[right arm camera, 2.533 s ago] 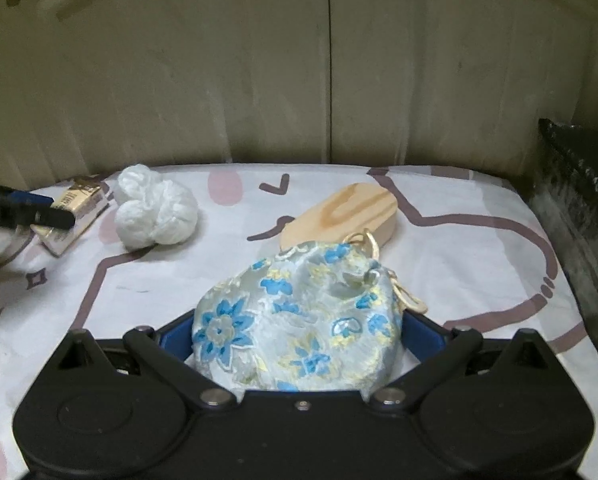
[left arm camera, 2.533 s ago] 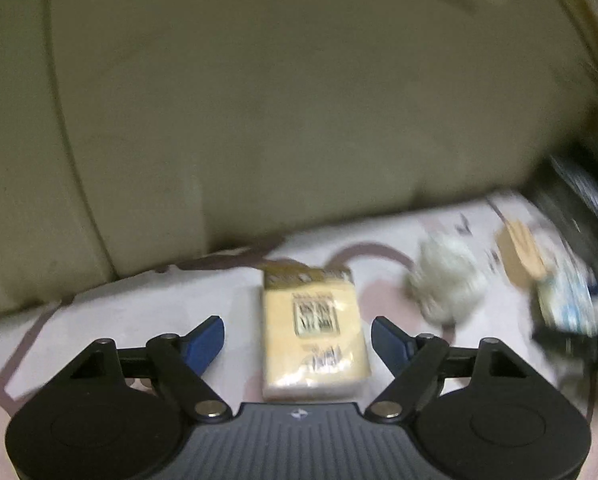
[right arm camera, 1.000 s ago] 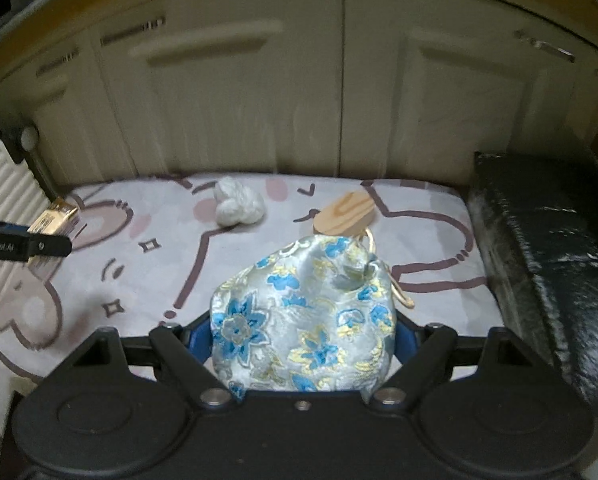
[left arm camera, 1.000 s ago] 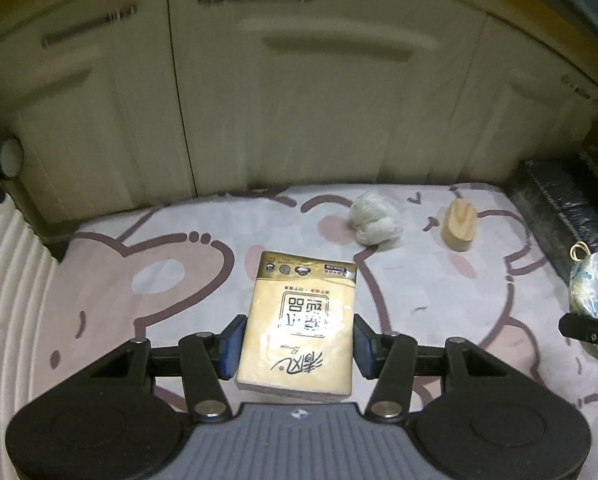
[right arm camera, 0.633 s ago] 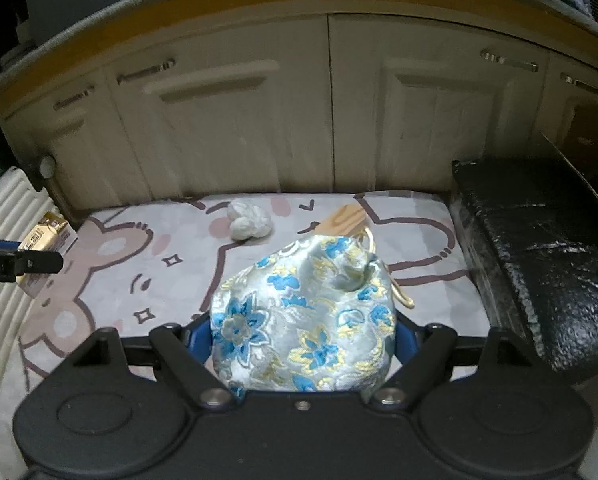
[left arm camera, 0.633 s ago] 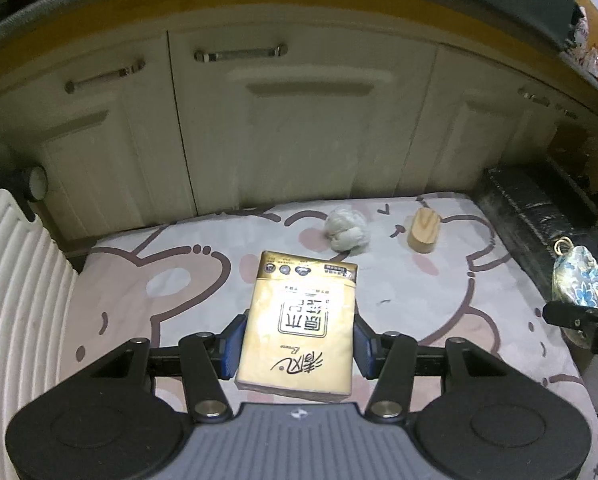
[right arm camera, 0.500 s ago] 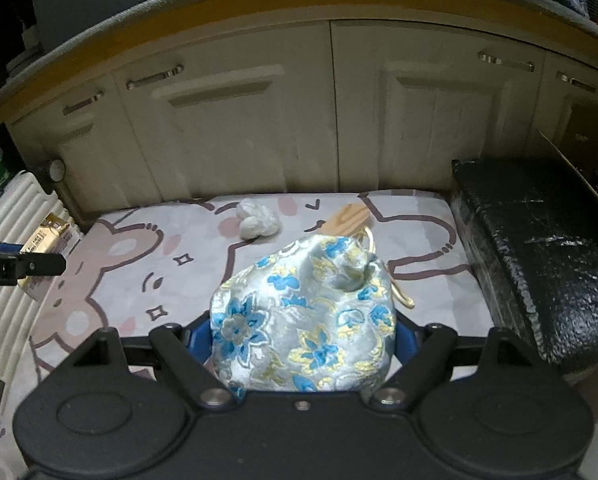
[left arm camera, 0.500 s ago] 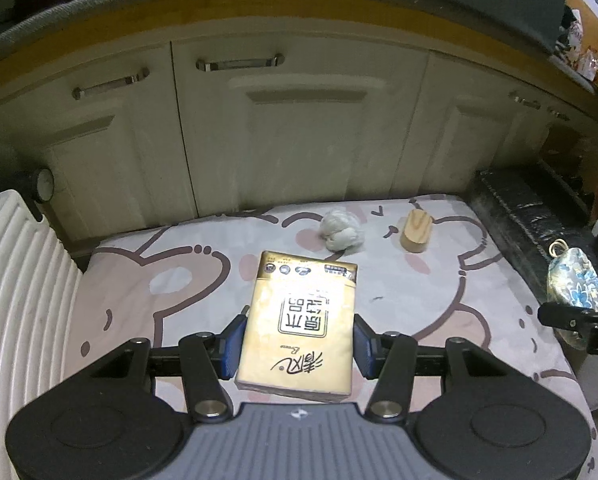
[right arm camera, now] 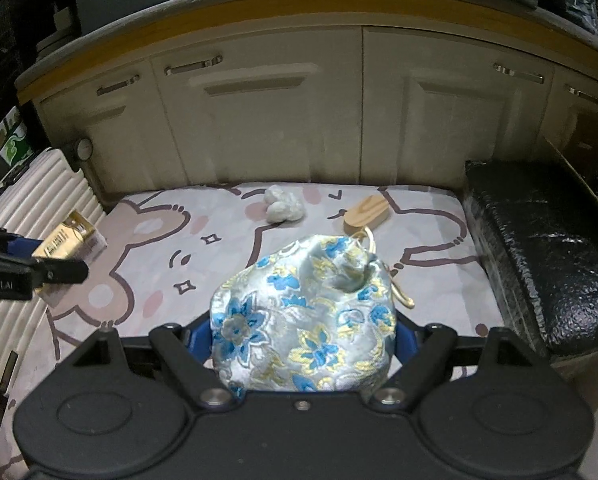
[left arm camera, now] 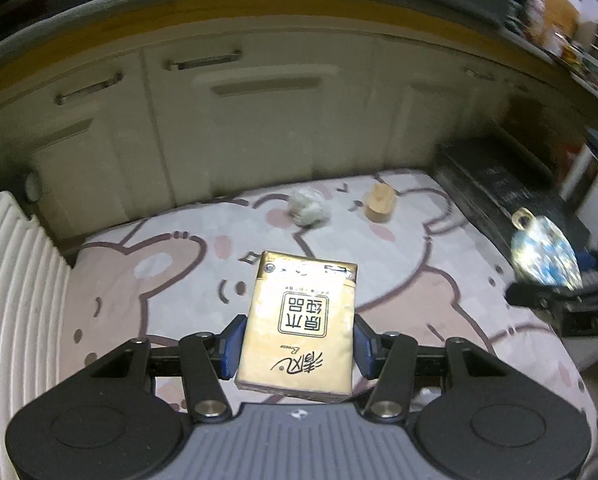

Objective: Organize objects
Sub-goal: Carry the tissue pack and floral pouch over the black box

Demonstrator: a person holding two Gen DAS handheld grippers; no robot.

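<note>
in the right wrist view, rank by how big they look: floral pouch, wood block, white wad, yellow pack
1. floral pouch, though it is nearest the camera
2. yellow pack, partly hidden
3. wood block and white wad: too alike to rank

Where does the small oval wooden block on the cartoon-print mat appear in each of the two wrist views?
Left wrist view: the small oval wooden block lies upper right of centre, far on the cartoon-print mat, right of the white crumpled ball.
Right wrist view: the block lies right of centre, just beyond the floral pouch, again right of the ball.
Shared landmark: the white crumpled ball beside it.
</note>
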